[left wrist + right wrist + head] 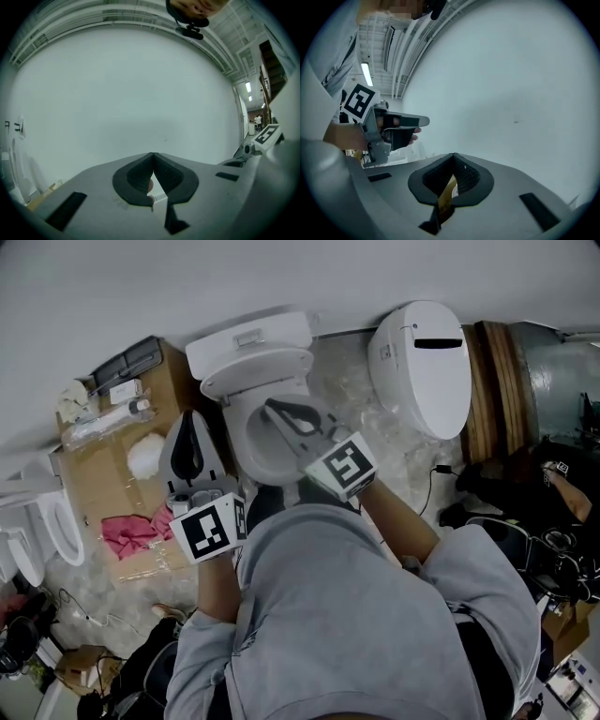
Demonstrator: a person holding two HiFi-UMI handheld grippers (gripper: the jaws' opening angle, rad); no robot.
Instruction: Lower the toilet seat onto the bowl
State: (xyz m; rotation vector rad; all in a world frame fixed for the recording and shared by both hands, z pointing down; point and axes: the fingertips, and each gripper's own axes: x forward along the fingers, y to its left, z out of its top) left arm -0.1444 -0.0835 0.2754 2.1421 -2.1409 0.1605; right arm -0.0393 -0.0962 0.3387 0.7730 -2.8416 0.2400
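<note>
The toilet seat [258,371] appears to stand raised at the back of the bowl [242,442], against the tank [248,337]. The head view shows it nearly edge-on, so its exact tilt cannot be confirmed. The bowl opening is uncovered. The right gripper [271,406] is held over the bowl opening, with its tips pointing toward the tank. Its jaws are clenched tip to tip with nothing gripped: the right gripper view shows the two dark pads [466,176] meeting at a point in front of a plain white wall [511,84]. The left gripper [191,416] is held to the left of the bowl, apart from it, above the edge of a sheet of cardboard [94,484] on the floor. Its jaws are likewise pressed together and empty; the left gripper view shows the pad tips in contact, facing the same wall. Each gripper carries a marker cube, the left cube [208,529] and the right cube [342,465], both close to the person's grey sweatshirt [356,615]. The right gripper view shows the left gripper off to its left side, held by a hand [344,135]. A pink cloth [127,532] lies on the cardboard. A second toilet [422,367], lid closed, stands to the right of the first.
</note>
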